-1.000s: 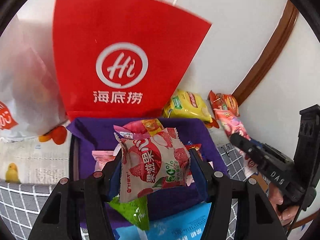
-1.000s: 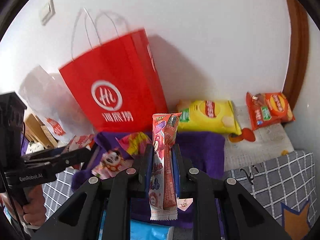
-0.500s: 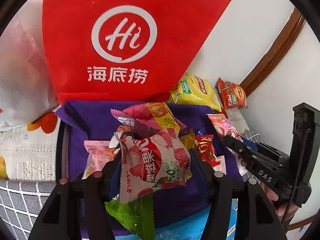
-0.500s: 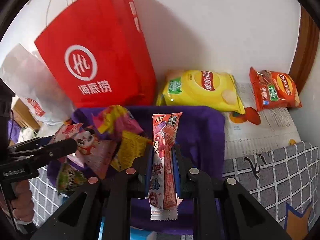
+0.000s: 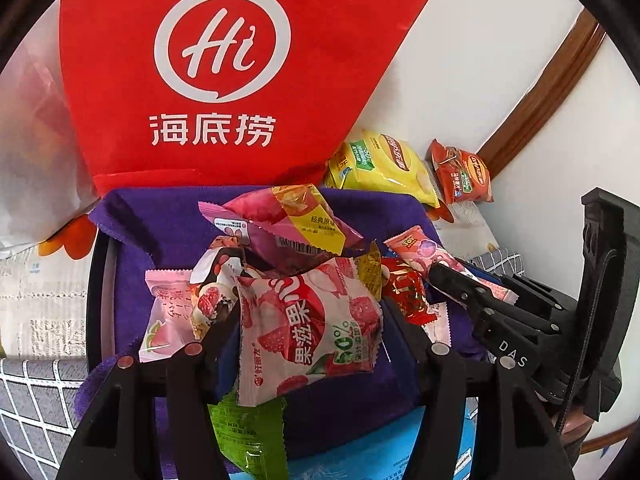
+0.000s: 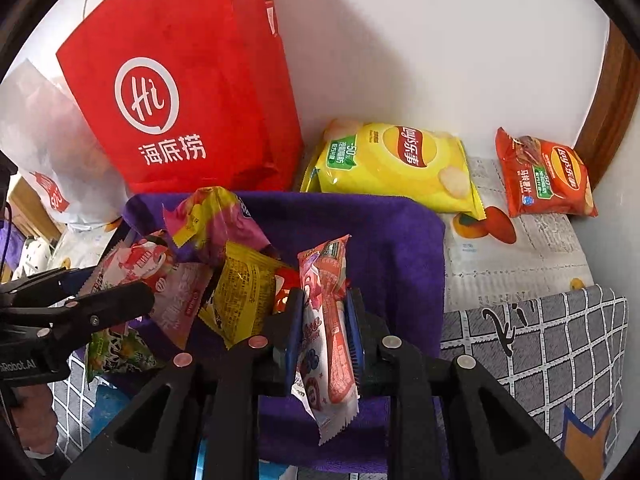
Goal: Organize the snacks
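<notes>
Both grippers have dropped over the purple-lined basket: the left gripper, its jaws just easing apart, cradles the lychee jelly packet, while the right gripper clamps the pink stick snack, ready to drop.

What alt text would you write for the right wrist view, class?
The right claw grips a slim pink snack packet above a purple cloth piled with snacks. Behind stand a red bag and yellow chips.
</notes>
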The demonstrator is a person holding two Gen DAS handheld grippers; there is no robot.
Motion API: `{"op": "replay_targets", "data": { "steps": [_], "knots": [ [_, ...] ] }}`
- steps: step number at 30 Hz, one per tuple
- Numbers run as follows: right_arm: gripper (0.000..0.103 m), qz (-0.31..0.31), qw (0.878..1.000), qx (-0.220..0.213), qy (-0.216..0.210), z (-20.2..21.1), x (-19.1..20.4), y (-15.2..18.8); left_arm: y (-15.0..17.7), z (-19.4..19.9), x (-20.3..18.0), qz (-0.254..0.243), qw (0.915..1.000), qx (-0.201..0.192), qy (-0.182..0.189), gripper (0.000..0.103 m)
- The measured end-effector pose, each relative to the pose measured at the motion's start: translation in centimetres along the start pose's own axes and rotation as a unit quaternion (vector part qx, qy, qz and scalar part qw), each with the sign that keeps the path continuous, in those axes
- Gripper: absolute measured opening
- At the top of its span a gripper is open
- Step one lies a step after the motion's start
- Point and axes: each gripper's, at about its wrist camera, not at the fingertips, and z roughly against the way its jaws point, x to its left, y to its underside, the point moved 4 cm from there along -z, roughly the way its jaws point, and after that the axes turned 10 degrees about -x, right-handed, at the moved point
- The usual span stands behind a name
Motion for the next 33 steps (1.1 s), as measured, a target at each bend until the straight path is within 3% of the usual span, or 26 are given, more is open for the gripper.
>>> {"op": "replay_targets", "data": {
  "steps": [11,18,24,33],
  "knots": [
    [0.022,0.009,1.0,0.01,0.003,0.0,0.0,0.1,0.3,-0.8,0.4,0.007,0.9998,0.018,-0.004,0.063],
    [0.031,0.017,1.0,-0.015,-0.001,1.3,0.5,-0.6,0.2,-0.5,0.5,0.009,0.9997,0.02,-0.014,0.065],
    [0.034,0.015,0.999,-0.03,-0.005,2.4,0.7,-1.2,-0.5,0.9,0.0,-0.004,0.9998,-0.005,-0.019,0.076],
    [0.038,0.014,0.998,-0.057,-0.004,5.0,1.4,-2.1,-1.0,3.2,-0.7,-0.026,0.9983,-0.027,-0.044,0.076]
  ]
}}
